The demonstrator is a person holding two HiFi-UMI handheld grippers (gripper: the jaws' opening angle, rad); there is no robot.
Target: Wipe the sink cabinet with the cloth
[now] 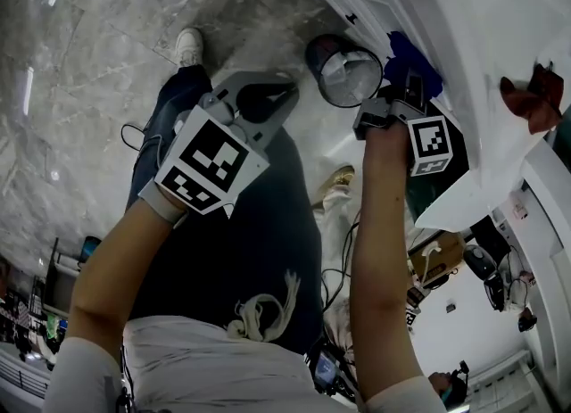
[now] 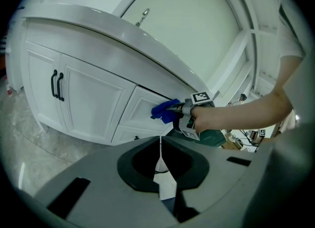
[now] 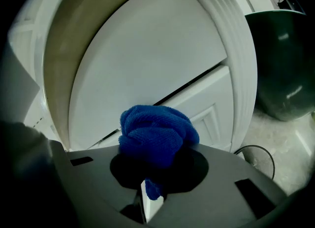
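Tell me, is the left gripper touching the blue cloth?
Apart. The left gripper view shows the left gripper closed on nothing, and the blue cloth well ahead, held by the right gripper.

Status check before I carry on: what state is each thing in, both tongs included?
Left tongs, shut, empty.
Right tongs, shut on the cloth.
Cloth, bunched into a wad.
Cabinet doors, shut.
Bin, upright.
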